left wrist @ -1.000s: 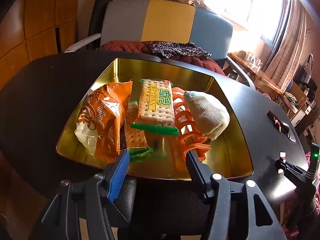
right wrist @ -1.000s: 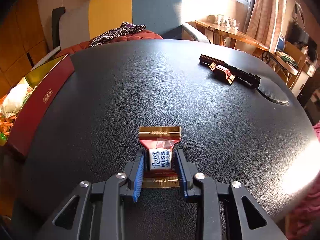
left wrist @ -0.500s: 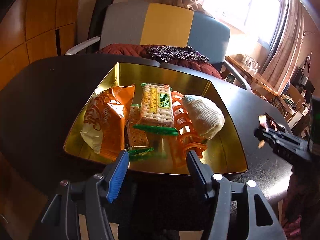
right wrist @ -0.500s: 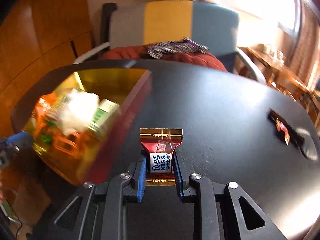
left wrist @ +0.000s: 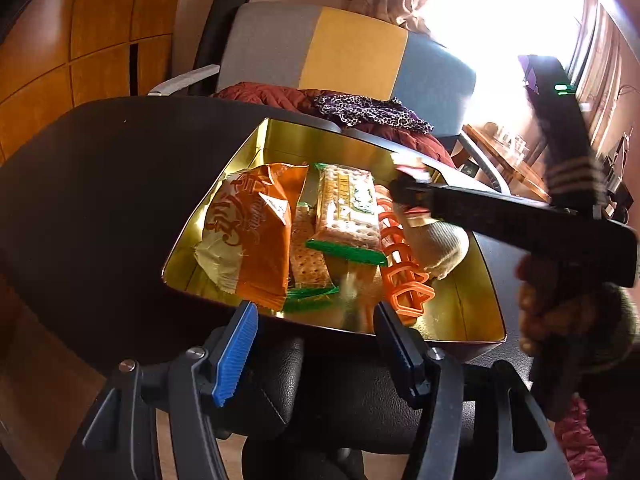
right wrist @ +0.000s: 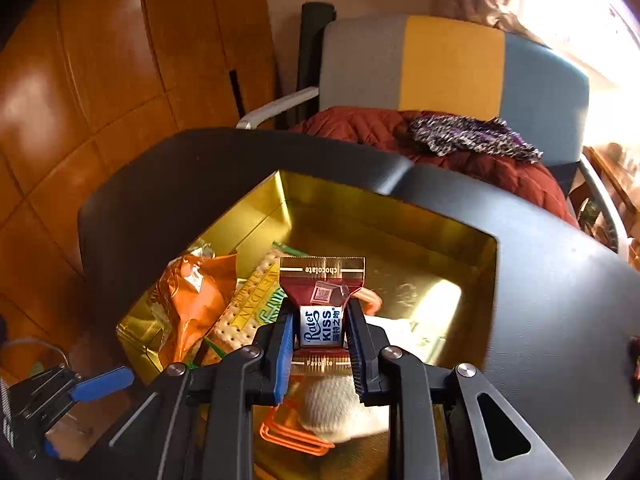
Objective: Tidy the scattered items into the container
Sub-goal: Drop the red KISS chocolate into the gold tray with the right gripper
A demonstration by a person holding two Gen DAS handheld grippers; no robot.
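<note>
Left wrist view: my left gripper [left wrist: 316,344] hangs low at the near edge of the black table [left wrist: 100,184], its fingers spread wide with nothing between them. Just beyond the fingertips sits the gold container [left wrist: 460,312], open at the top. Inside it I see an orange snack bag [left wrist: 256,228] on the left, a green-edged cracker pack [left wrist: 346,212] lying partly over a second cracker pack [left wrist: 308,260], an orange plastic rack [left wrist: 400,256] and a cream sock [left wrist: 440,244] toward the right. My right gripper [left wrist: 408,188] reaches in from the right, above the container, with the person's hand [left wrist: 560,304] on its handle. A scrap of red and gold wrapper shows at its tip, but it is blurred and I cannot read it here.

Right wrist view: my right gripper [right wrist: 322,328] is clamped on the chocolate candy [right wrist: 322,312], both pads pressed against the sides of the white label, the red and gold wrapper ends sticking out front and back. The candy hangs above the inside of the container [right wrist: 400,220], clear of its floor. Below it lie the sock [right wrist: 336,408] and the rack [right wrist: 292,440]; the snack bag [right wrist: 192,304] and cracker pack [right wrist: 248,316] lie to the left. The left gripper's blue pad [right wrist: 102,382] shows at the lower left. An upholstered chair [right wrist: 440,64] with a red jacket [right wrist: 400,132] stands behind the table [right wrist: 560,300].
</note>
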